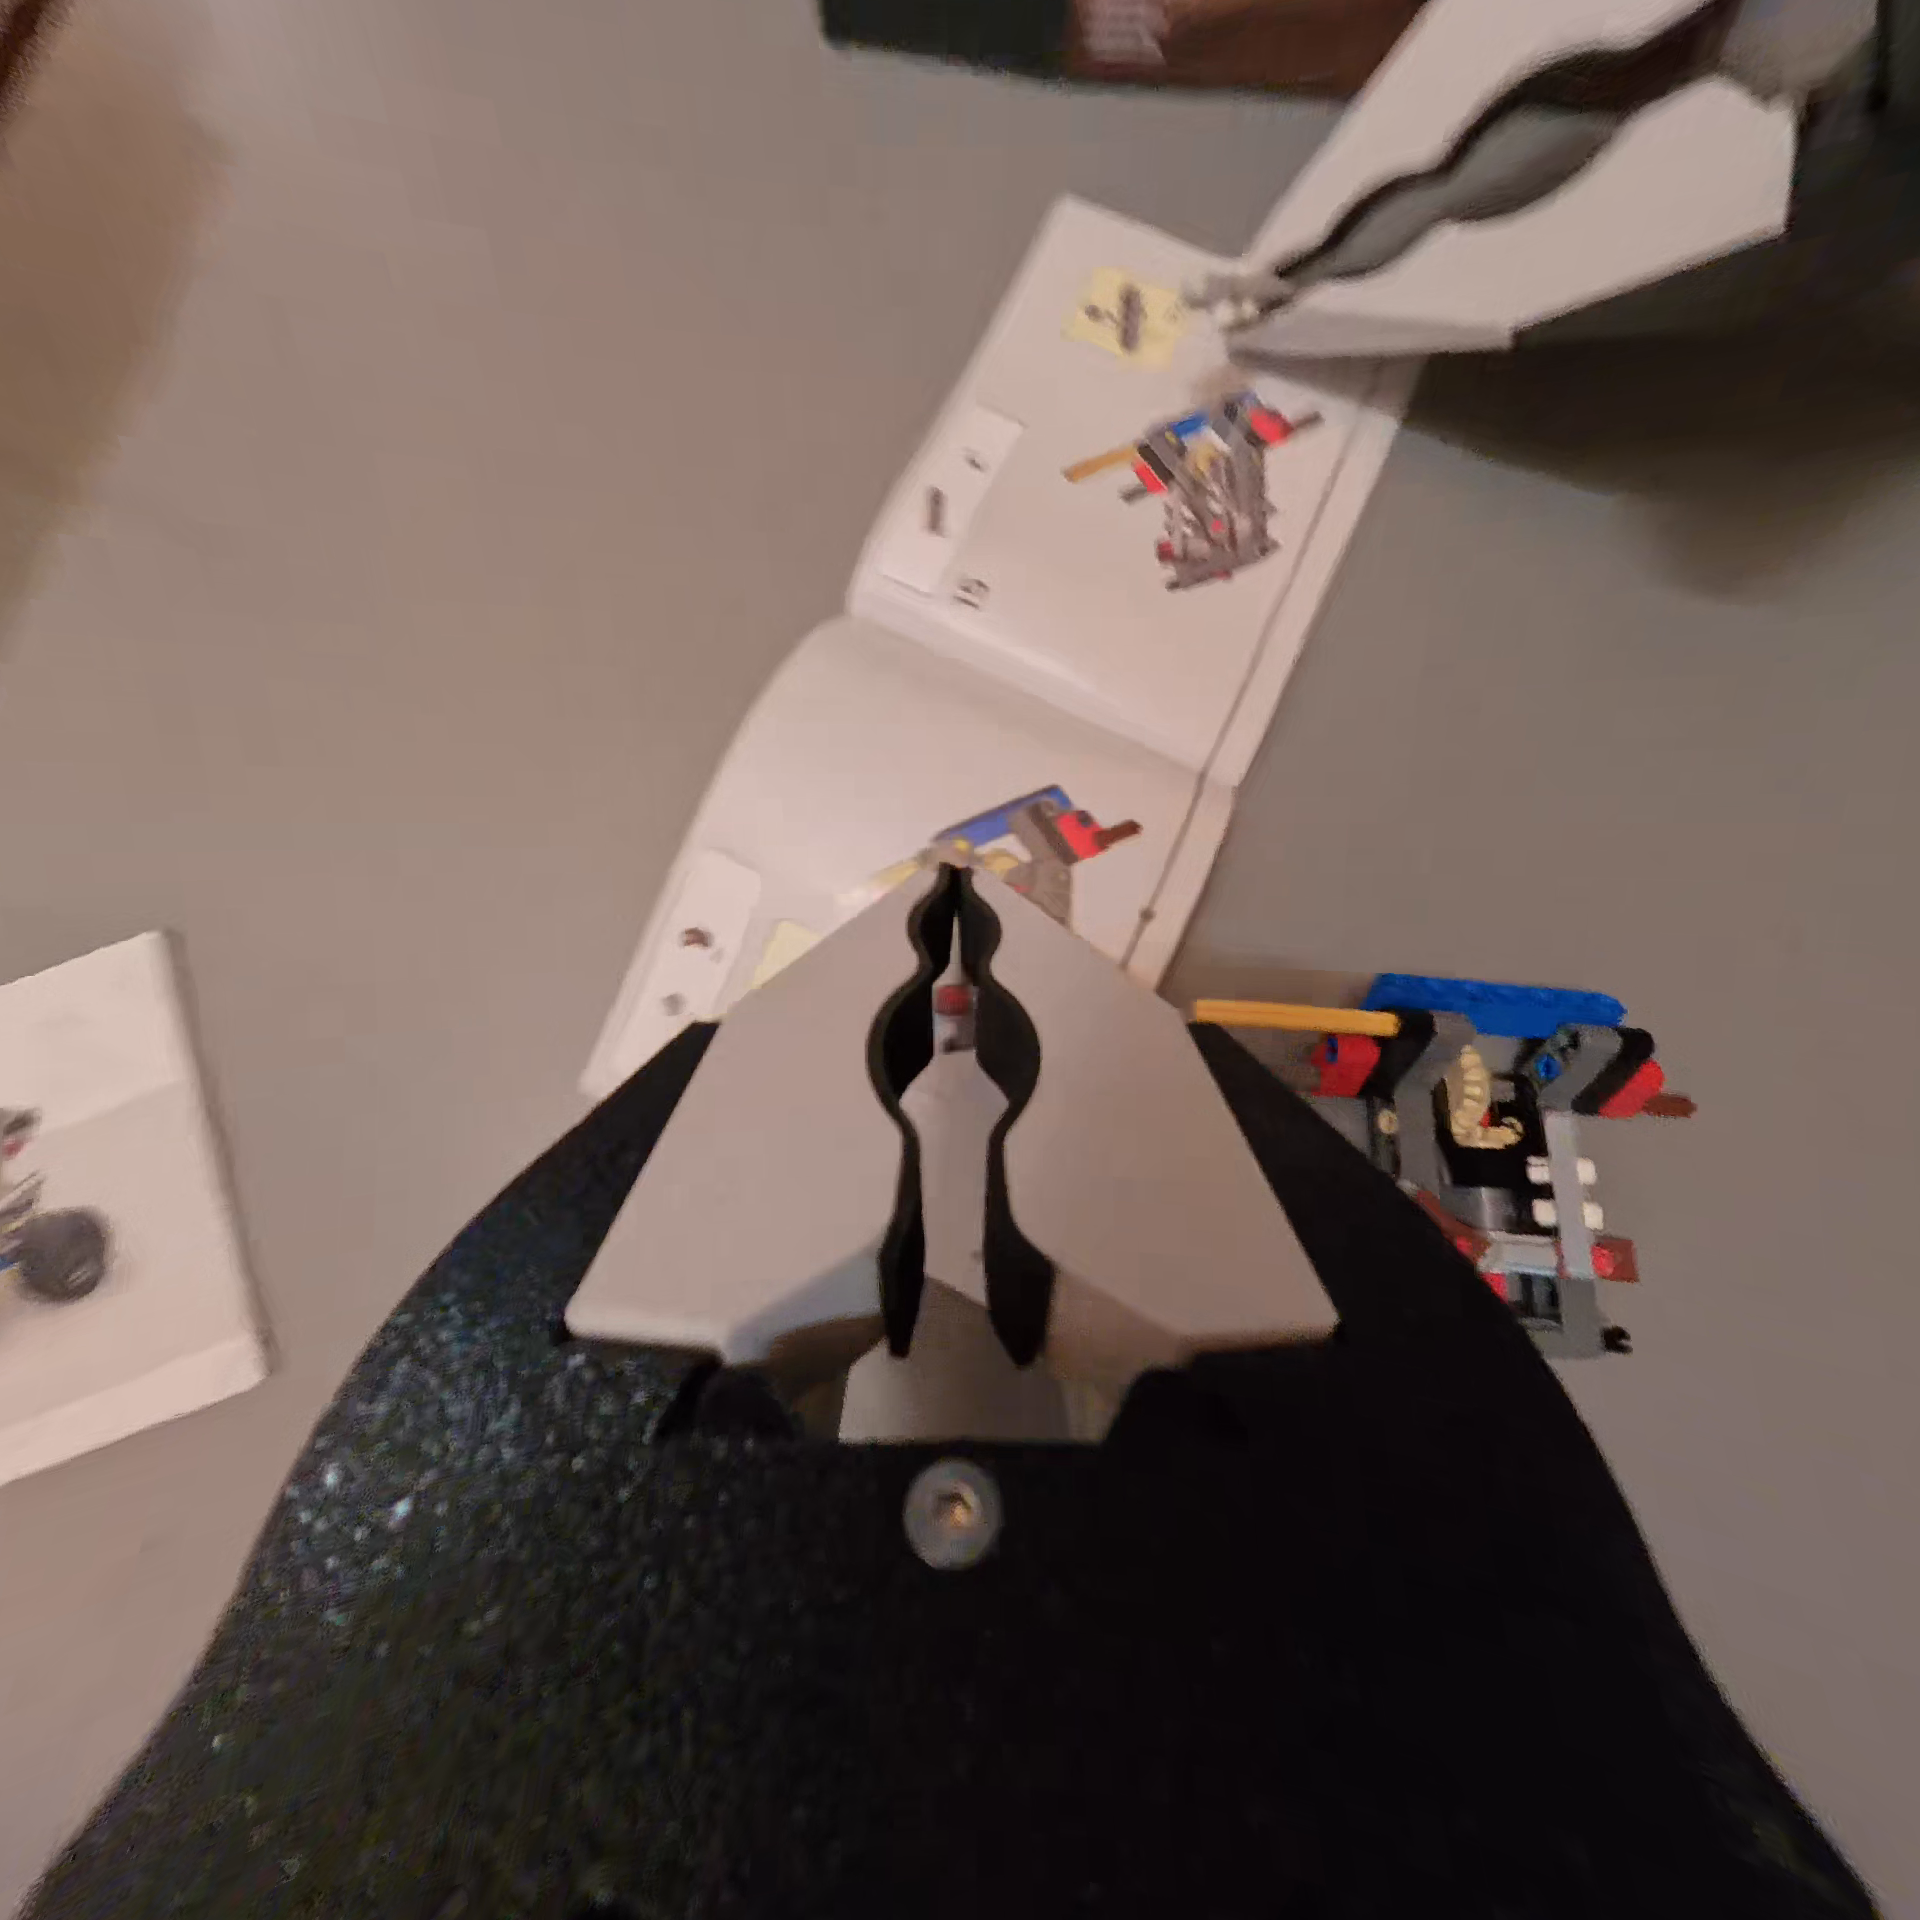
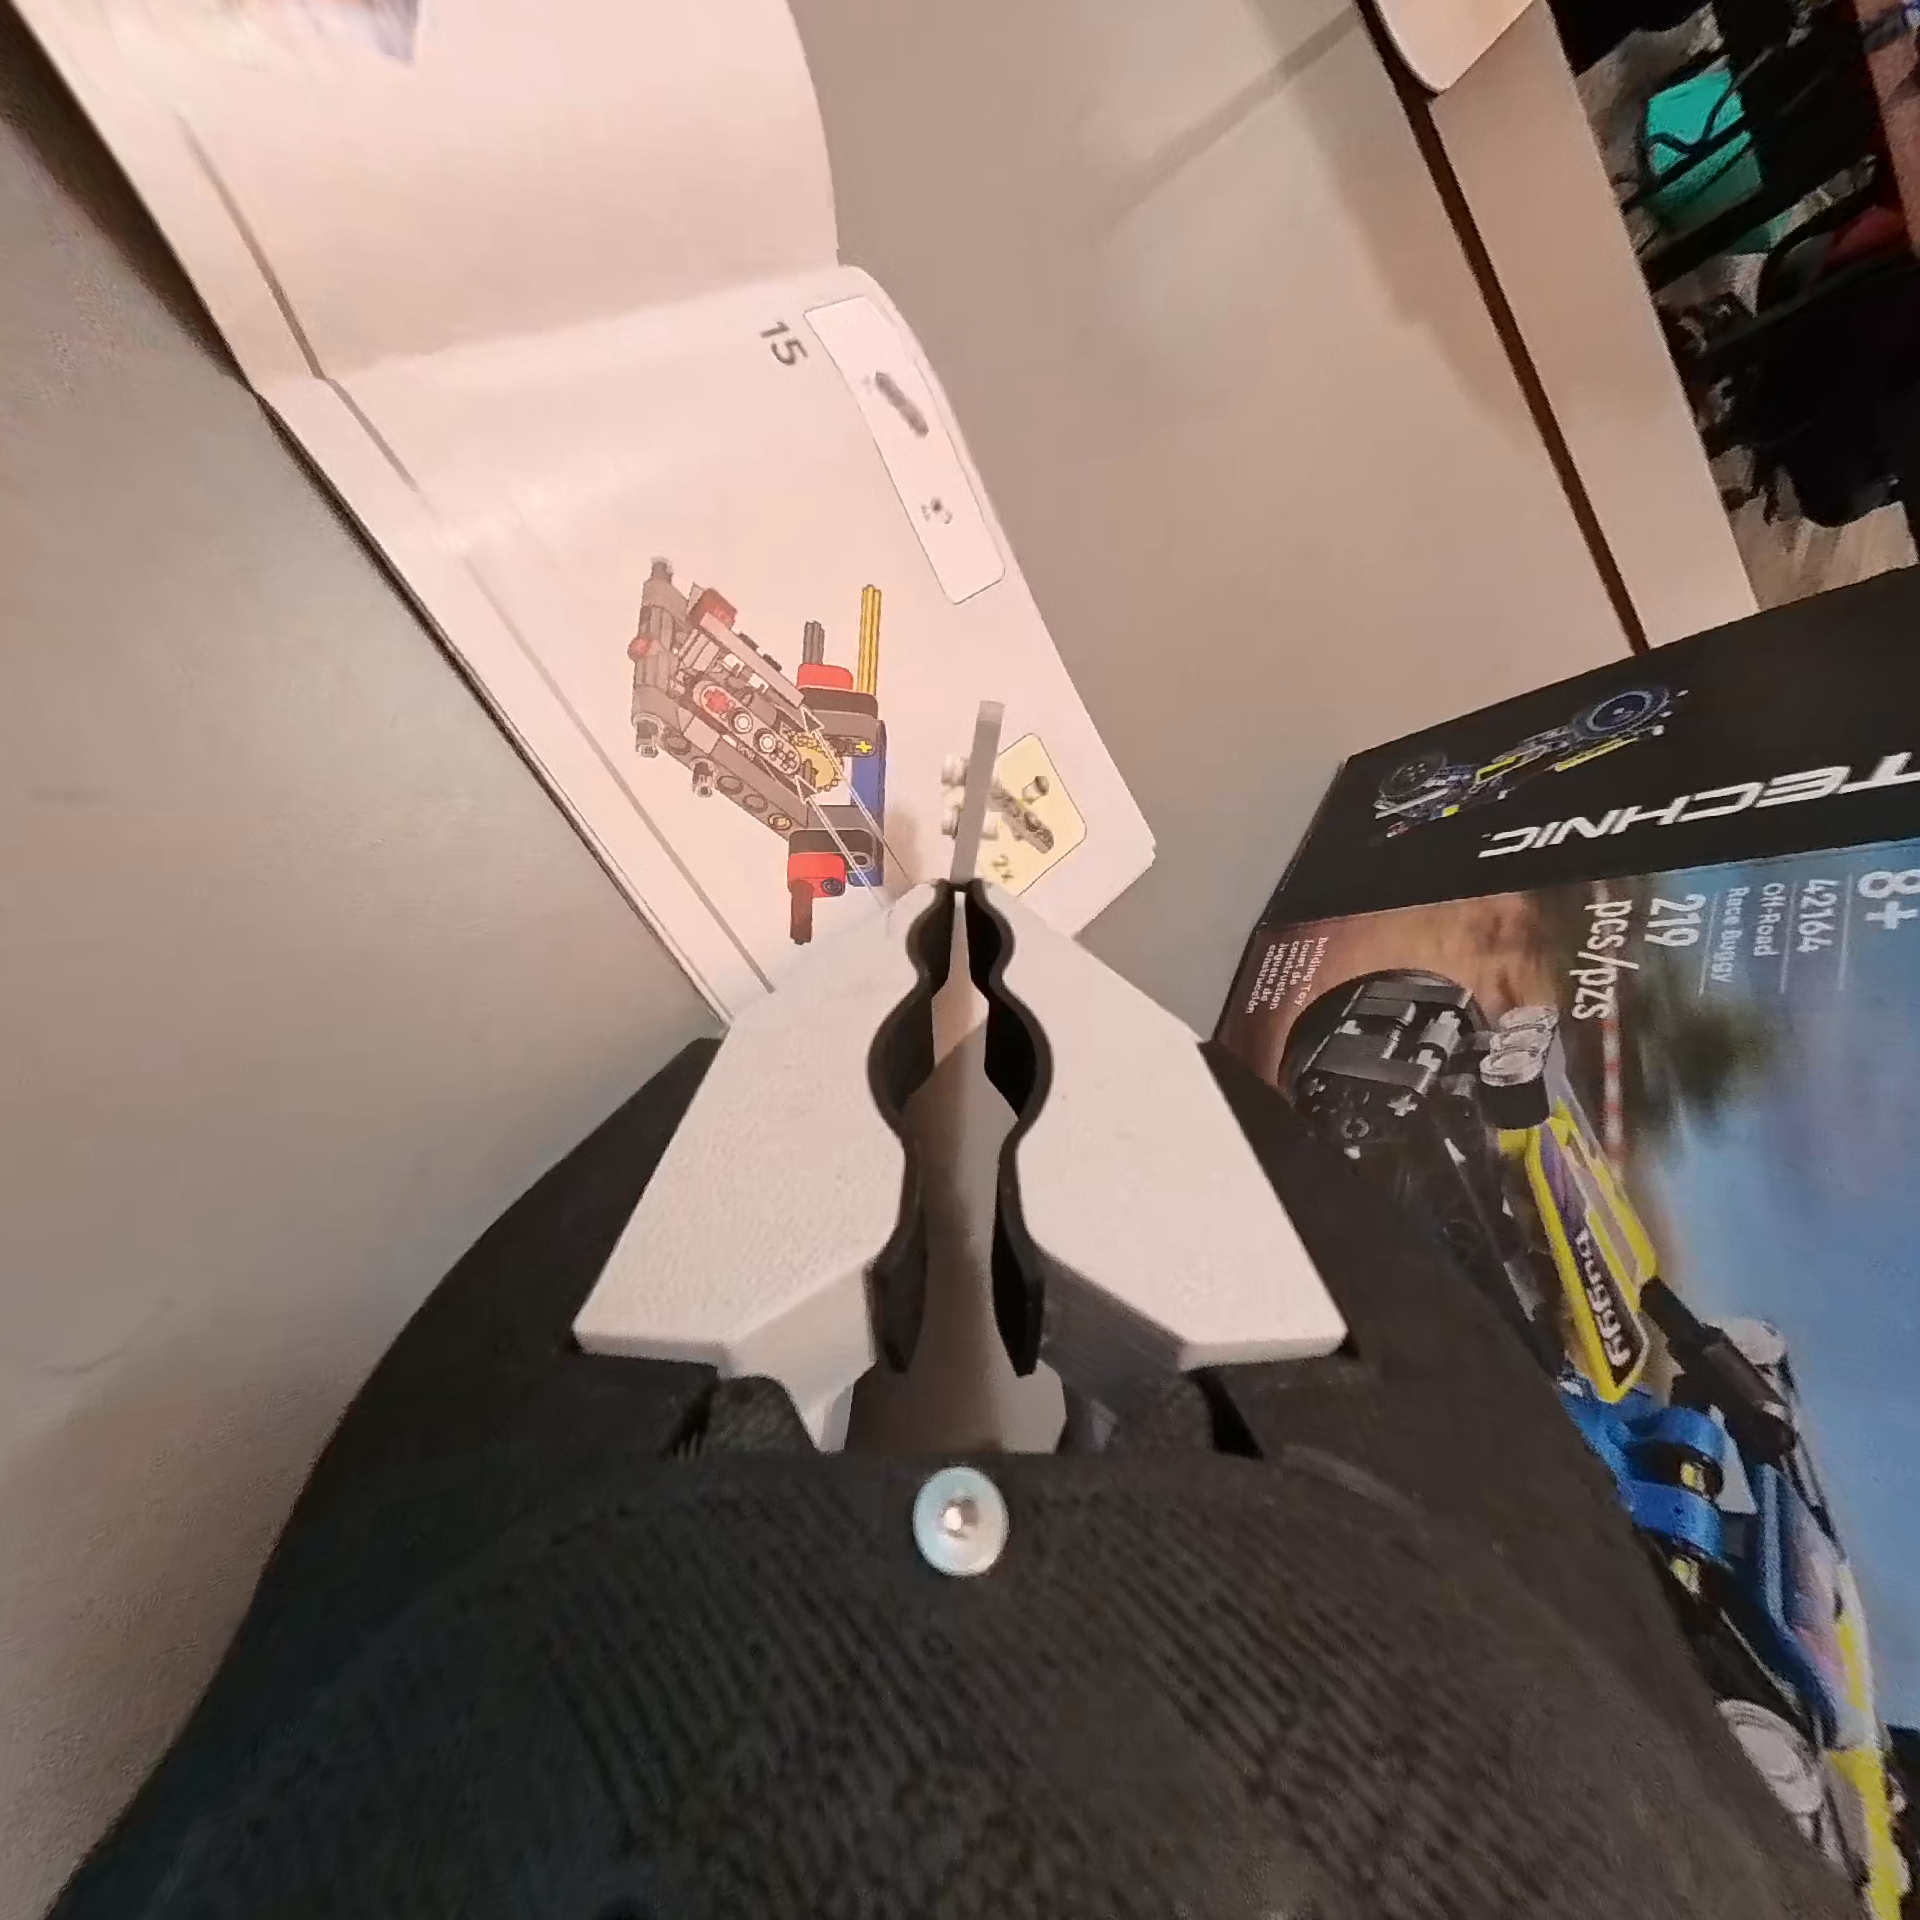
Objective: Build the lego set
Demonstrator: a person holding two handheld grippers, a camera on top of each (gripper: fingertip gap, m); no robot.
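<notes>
Surface: we see a flat, matte grey tabletop (image 1: pixel 468 520), evenly lit.
Far edge, right: we see a long white panel (image 2: pixel 1600 343) with a thin dark brown strip (image 2: pixel 1507 343) along its table side.
Beyond the panel: we see dark, blurred clutter with one teal object (image 2: pixel 1688 140) among it.
Left edge: we see a soft brown blur (image 1: pixel 62 312); we cannot tell what it is.

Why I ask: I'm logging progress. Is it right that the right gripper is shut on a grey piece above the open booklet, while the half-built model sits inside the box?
Not quite. The left wrist view shows the half-built model on the table beside the booklet, not inside the box. The right gripper does hold a grey piece above the booklet.
</notes>
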